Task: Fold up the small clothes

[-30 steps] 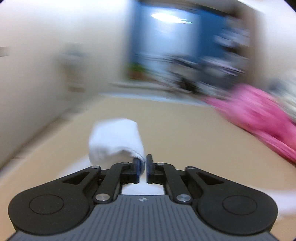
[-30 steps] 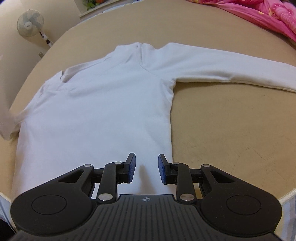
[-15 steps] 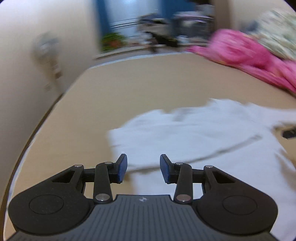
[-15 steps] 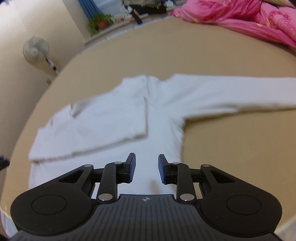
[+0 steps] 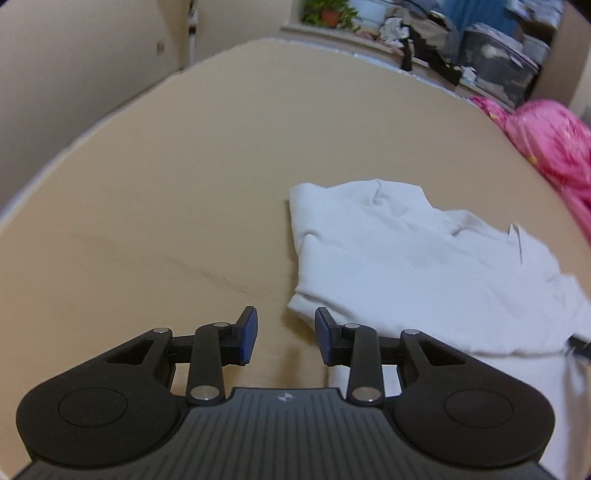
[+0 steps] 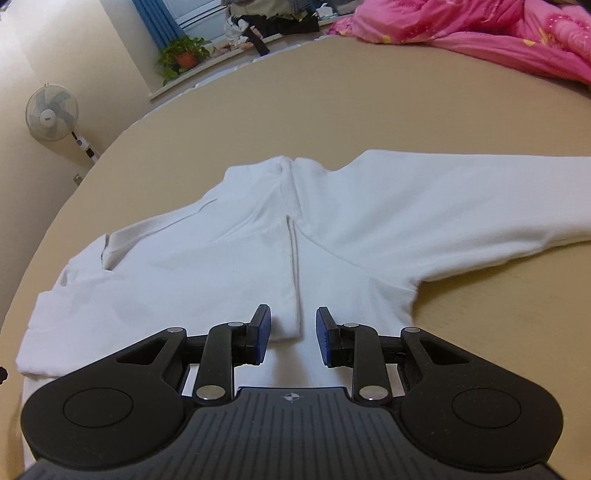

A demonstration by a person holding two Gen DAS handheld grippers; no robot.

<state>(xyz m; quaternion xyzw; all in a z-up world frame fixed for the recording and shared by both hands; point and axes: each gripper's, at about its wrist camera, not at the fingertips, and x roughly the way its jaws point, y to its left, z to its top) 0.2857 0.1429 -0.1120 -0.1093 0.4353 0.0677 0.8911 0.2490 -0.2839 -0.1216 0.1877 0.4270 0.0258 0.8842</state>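
Observation:
A white long-sleeved top [image 6: 332,229] lies flat on the tan bed sheet [image 6: 369,110]. Its left sleeve [image 6: 192,266] is folded across the body, its cuff ending near the middle. Its right sleeve [image 6: 480,199] stretches out to the right. My right gripper [image 6: 293,334] is open and empty, low over the top's middle, just before the folded cuff. In the left wrist view the top [image 5: 399,258] lies to the right. My left gripper [image 5: 284,334] is open and empty over bare sheet, just left of the top's folded edge.
A pink quilt [image 6: 498,33] is bunched at the far right of the bed, also in the left wrist view [image 5: 554,147]. A standing fan [image 6: 51,112] and a potted plant [image 6: 184,55] stand beyond the bed's far left edge. Clutter lines the windowsill [image 5: 461,62].
My left gripper held the left sleeve, carried it over the body, opened and let it go, then drew back left. My right gripper stayed open and tilted up a little.

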